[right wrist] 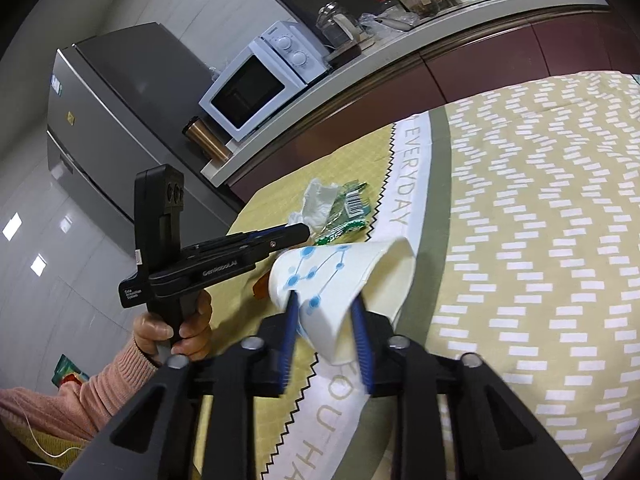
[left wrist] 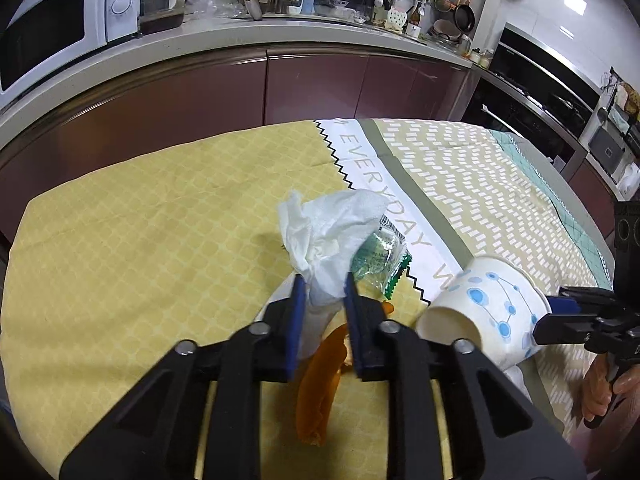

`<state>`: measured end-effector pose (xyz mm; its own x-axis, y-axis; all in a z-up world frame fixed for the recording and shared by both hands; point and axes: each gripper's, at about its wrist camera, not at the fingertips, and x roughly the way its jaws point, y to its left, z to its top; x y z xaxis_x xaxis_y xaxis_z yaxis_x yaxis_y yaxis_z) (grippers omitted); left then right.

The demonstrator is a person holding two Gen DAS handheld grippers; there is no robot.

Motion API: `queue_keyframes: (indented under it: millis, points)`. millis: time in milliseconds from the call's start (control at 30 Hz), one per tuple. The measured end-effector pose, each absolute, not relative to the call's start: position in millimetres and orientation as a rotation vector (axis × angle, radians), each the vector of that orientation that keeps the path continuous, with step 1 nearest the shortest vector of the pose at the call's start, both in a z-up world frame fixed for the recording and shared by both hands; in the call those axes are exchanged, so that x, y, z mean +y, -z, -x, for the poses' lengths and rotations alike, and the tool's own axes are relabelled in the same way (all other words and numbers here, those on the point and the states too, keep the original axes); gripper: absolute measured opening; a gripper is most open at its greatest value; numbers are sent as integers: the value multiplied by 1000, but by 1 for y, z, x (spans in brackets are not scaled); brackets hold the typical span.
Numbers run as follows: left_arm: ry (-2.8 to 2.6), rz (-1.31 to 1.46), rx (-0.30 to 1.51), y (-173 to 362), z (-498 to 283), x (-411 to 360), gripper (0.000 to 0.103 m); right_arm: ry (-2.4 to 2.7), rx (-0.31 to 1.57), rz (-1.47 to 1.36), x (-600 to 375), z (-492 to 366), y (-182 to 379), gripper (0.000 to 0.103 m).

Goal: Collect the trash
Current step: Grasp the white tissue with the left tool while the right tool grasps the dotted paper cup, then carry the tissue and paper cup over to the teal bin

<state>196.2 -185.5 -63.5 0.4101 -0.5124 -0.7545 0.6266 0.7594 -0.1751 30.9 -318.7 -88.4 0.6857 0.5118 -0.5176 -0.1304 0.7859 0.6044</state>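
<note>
Left gripper point(left wrist: 325, 284) clamped on the tissue point(left wrist: 332, 232), wad lifted just off the table, green wrapper point(left wrist: 380, 258) touching it on the right and apparently hanging along w/ it. Right gripper point(right wrist: 326, 304) squeezing the cup point(right wrist: 340, 280) near its base, cup tipped on its side, mouth toward the left gripper, wall a bit crushed. So both sets of jaws are closed on something.

Step looks like loading: trash going into the cup as the bin. Next move prob calls for lining the tissue up w/ the cup mouth point(left wrist: 448, 328), pushing in, then letting go; cup has to be held steady and not squashed shut. Orange peel point(left wrist: 320, 380) lies under the left gripper on the cloth, not yet collected.

Surface: table w/ yellow-patterned cloth point(left wrist: 140, 248), white "EVERYDAY" band down the middle. Room's a kitchen: counter behind, microwave point(right wrist: 256, 84), fridge point(right wrist: 112, 120), oven point(left wrist: 532, 96) at right, bottles and jars along the counter.
</note>
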Motion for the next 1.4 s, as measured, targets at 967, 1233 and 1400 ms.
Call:
queue_keyframes:
  millis: [967, 1233, 1400]
  points:
    - [574, -28, 755, 17, -126, -43, 12, -507, 681, -388, -236, -38, 43, 2]
    - [492, 19, 755, 19, -94, 13, 12, -588, 702, -351, -197, -49, 42, 2]
    - [455, 39, 748, 19, -80, 38, 12, -630, 719, -330, -176, -57, 45, 2]
